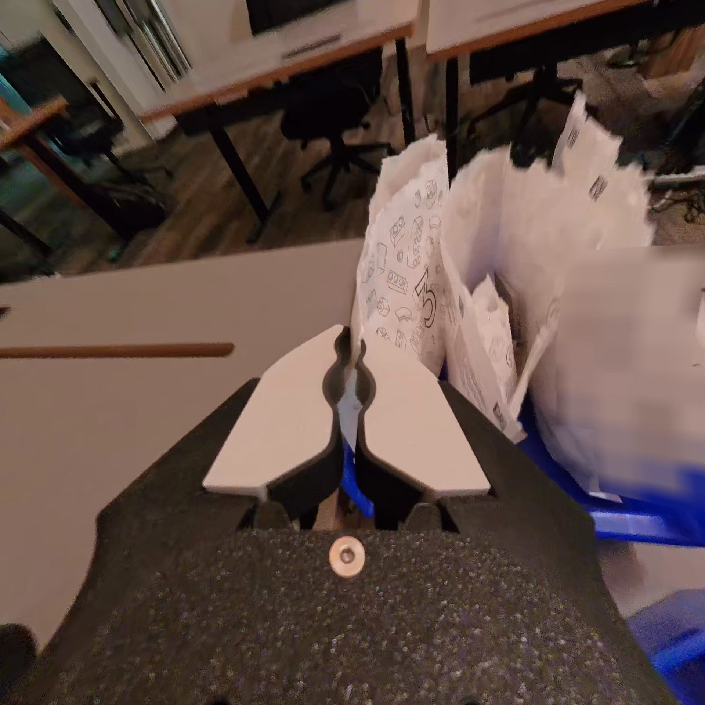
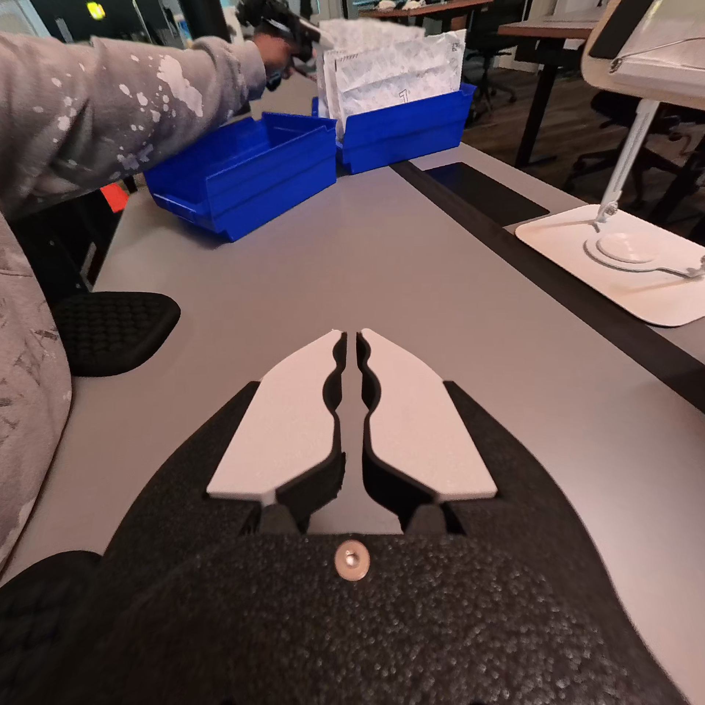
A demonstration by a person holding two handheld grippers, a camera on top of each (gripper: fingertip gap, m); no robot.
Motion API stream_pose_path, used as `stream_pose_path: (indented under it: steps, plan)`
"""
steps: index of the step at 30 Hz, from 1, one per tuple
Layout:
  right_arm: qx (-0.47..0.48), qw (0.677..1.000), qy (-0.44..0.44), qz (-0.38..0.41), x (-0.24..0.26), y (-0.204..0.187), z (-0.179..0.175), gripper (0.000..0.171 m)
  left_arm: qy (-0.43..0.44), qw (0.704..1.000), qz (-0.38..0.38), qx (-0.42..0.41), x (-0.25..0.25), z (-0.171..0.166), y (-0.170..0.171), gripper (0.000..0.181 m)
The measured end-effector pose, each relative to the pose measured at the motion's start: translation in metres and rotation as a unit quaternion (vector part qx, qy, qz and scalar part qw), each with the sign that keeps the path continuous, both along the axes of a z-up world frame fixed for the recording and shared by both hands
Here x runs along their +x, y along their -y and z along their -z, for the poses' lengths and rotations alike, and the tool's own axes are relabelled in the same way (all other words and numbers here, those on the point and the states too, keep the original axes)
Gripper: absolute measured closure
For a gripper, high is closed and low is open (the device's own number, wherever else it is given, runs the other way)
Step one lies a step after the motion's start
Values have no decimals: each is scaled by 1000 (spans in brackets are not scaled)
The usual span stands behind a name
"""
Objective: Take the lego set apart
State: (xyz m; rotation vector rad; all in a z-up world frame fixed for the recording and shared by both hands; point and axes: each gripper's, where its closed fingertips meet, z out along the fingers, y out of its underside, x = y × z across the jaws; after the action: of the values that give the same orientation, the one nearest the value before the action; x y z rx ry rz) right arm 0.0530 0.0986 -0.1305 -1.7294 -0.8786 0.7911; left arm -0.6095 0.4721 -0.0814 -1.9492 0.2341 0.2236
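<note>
My left gripper (image 1: pixel 353 343) is shut on the edge of a white paper bag (image 1: pixel 404 274) printed with brick drawings; a thin strip of the paper runs between its pads. The bag stands with other white bags in a blue bin (image 1: pixel 629 526). In the right wrist view the left gripper (image 2: pixel 301 34) is far off at the top of those bags (image 2: pixel 389 72), held by an arm in a grey sleeve (image 2: pixel 114 103). My right gripper (image 2: pixel 351 333) hovers over the bare grey table (image 2: pixel 343 259), its jaws a narrow slit apart with nothing between them.
A second blue bin (image 2: pixel 244 179) stands left of the bin with the bags (image 2: pixel 404 133). A white stand base (image 2: pixel 618 263) sits at the right on the neighbouring desk. A black chair armrest (image 2: pixel 110 328) is at the table's left edge. My hands' fingertips stand some 75 cm from each other.
</note>
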Motion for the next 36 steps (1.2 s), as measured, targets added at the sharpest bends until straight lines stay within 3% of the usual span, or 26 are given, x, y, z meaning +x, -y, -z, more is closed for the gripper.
stream_pose_path:
  steps: [6, 11, 14, 17, 21, 28, 32, 34, 36]
  plan:
    - [-1, 1000, -19, 9, 10, 3, 1, 168, -54, 996, 27, 67, 23, -120, 25, 181]
    - [20, 999, -32, -1, 12, 15, -8, 168, -88, 984, 102, 113, 88, -218, 75, 180]
    - [34, 998, -46, -4, 15, 25, -17, 168, -85, 975, 166, 120, 149, -249, 113, 180]
    - [52, 997, -57, -7, 19, 39, -27, 168, -66, 964, 230, 115, 219, -255, 153, 180]
    - [71, 995, -66, -10, 26, 64, -35, 168, 3, 936, 341, 81, 329, -220, 211, 180]
    - [86, 993, -79, 14, 51, 107, -31, 168, 125, 864, 488, -9, 508, -61, 315, 180]
    - [62, 992, -84, 69, 64, 117, -14, 170, 166, 861, 478, -37, 555, 25, 343, 181]
    - [43, 989, -73, 122, 68, 114, 0, 171, 174, 866, 467, -50, 565, 52, 350, 181]
    - [19, 985, -54, 165, 66, 111, 16, 171, 181, 872, 454, -35, 567, 59, 353, 181]
